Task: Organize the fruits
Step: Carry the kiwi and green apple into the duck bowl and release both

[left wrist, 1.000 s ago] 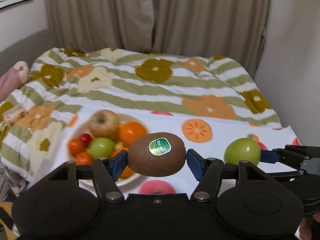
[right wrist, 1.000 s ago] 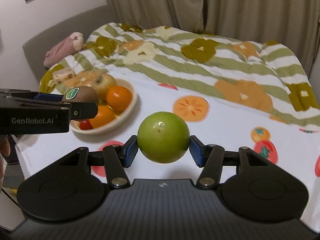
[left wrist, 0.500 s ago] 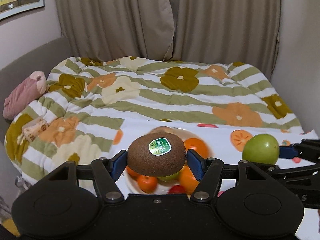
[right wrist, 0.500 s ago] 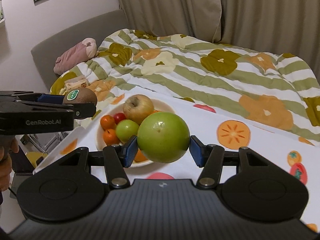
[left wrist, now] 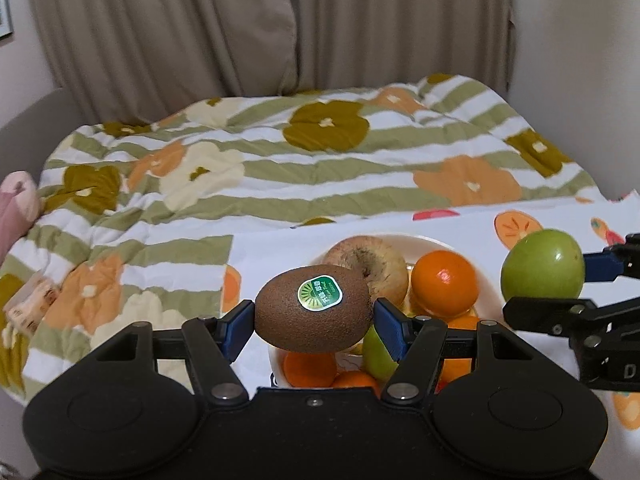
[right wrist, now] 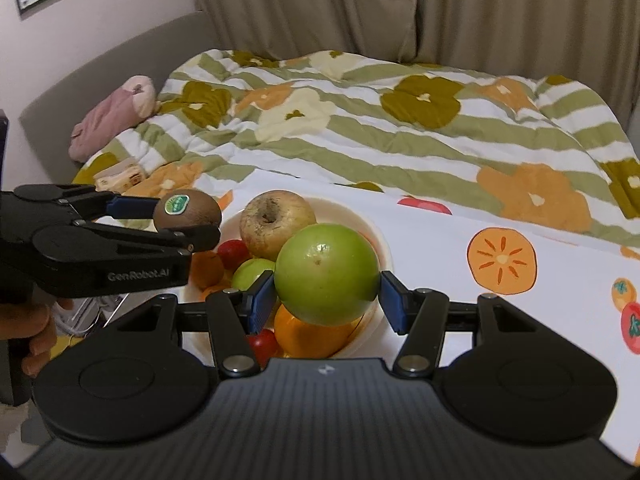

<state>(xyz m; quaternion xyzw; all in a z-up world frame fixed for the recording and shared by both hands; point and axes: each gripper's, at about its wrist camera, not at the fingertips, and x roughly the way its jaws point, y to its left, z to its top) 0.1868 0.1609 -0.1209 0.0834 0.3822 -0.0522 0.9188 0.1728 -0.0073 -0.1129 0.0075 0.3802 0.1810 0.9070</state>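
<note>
The kiwi (left wrist: 313, 314) sits pinched end to end between the blue pads of the left tongs (left wrist: 314, 324), low in the middle of the left wrist view, its green sticker facing up; the tongs stand about half open only because the fruit fills them. The green apple (right wrist: 327, 274) is clamped the same way in the right tongs (right wrist: 327, 300), at the centre of the right wrist view. Both fruits hang above the white bowl (right wrist: 382, 248), which suggests they are carried there to be set down with the rest. The bowl is already crowded: a brownish apple (right wrist: 276, 226) at the back, an orange (left wrist: 445, 285) beside it, a smaller green fruit (right wrist: 252, 272), small red tomatoes (right wrist: 234, 252) and more orange fruit underneath. Free room looks scarce, so a dropped fruit may roll off the heap. The two tongs are near each other over the bowl and could bump. The bowl rests on a white cloth (right wrist: 440, 248) printed with fruit, at the edge of a bed with a striped flowered quilt (right wrist: 380, 128); curtains (left wrist: 280, 24) hang behind, and a pink plush (right wrist: 112, 124) lies at upper left.
</note>
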